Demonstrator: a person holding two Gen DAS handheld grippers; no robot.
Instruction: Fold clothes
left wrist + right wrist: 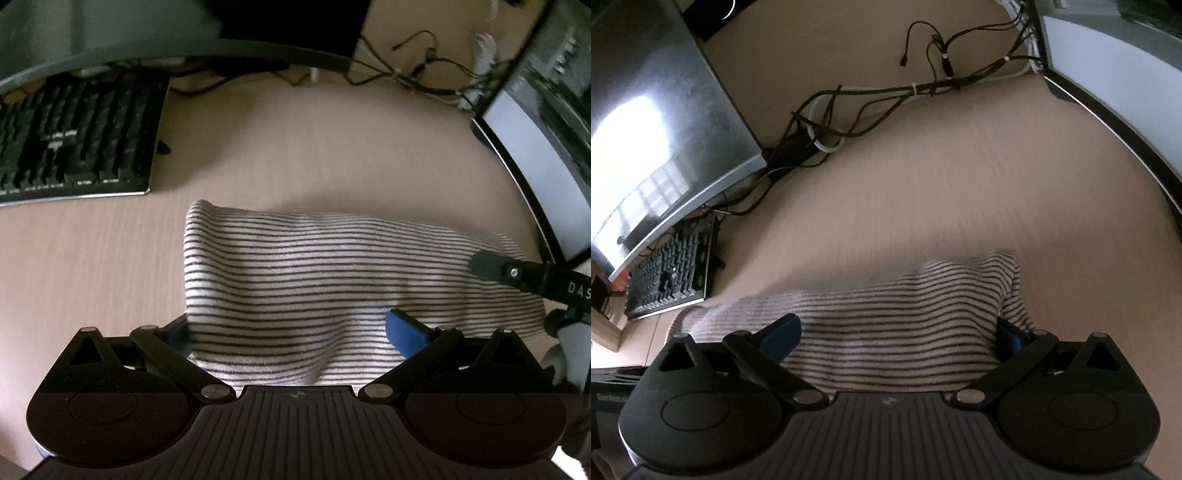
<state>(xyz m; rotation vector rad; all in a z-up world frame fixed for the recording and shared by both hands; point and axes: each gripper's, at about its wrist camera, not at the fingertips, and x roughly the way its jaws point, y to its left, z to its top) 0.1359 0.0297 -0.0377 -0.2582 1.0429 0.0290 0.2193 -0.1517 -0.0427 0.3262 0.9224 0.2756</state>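
A striped garment (pixel 332 280), white with thin dark lines, is being shown bunched on a pale wooden desk (pixel 277 140), to the right of a black keyboard (pixel 74 136). The left gripper (pixel 295 332) is being held over the near edge of the garment, its blue-padded jaws standing wide apart with cloth lying between them; the left pad is partly hidden by the fabric. The right gripper (pixel 897 338) is being held likewise at the garment's (pixel 905 317) other end, jaws spread apart with cloth between them. In the left wrist view, one black finger of the right gripper (pixel 495 267) is being seen touching the garment's far right side. Beyond the garment, away from the keyboard (pixel 672 273), tangled cables (pixel 886 96) are lying on the desk (pixel 960 177). Both views are slightly blurred.
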